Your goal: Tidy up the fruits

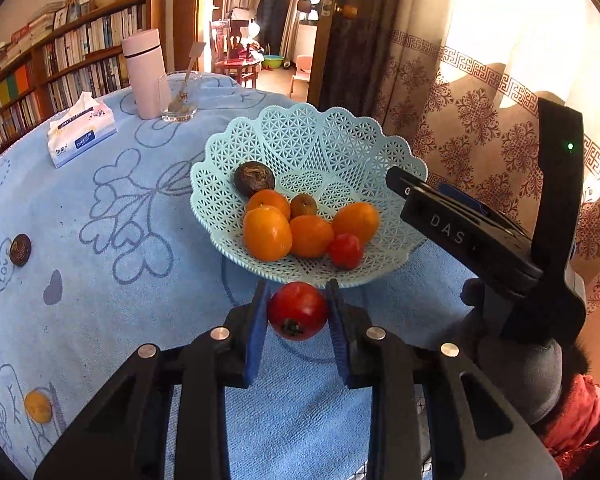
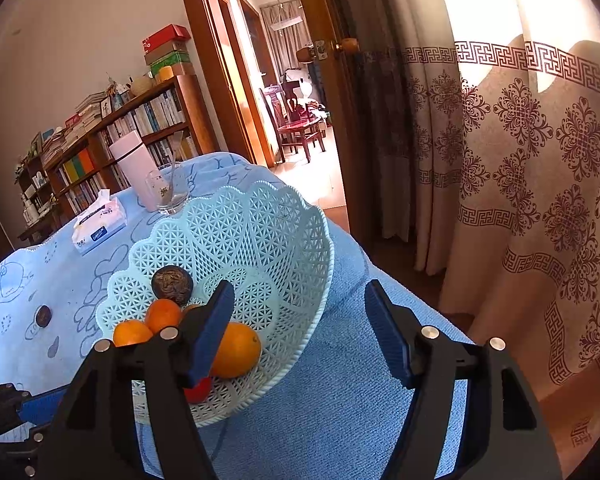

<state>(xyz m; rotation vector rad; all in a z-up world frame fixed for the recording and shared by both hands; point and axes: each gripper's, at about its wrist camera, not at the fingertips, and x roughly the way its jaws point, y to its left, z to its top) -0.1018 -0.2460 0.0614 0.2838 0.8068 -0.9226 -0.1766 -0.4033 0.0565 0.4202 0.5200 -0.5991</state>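
Note:
My left gripper (image 1: 298,312) is shut on a red tomato (image 1: 297,310), held just in front of the near rim of a pale blue lattice fruit basket (image 1: 340,140). The basket holds several oranges (image 1: 267,233), a small red tomato (image 1: 345,251), a dark brown fruit (image 1: 254,179) and a small brownish one (image 1: 303,205). My right gripper (image 2: 300,324) is open and empty, above the basket's (image 2: 260,240) right edge; its body shows in the left wrist view (image 1: 480,224). A dark fruit (image 1: 20,249) and an orange one (image 1: 38,406) lie loose on the cloth at left.
The table is covered with a blue towel cloth (image 1: 100,320). At the back stand a tissue pack (image 1: 80,134), a pink bottle (image 1: 144,72) and a glass with a spoon (image 1: 179,98). A patterned curtain (image 2: 520,200) hangs to the right, bookshelves behind.

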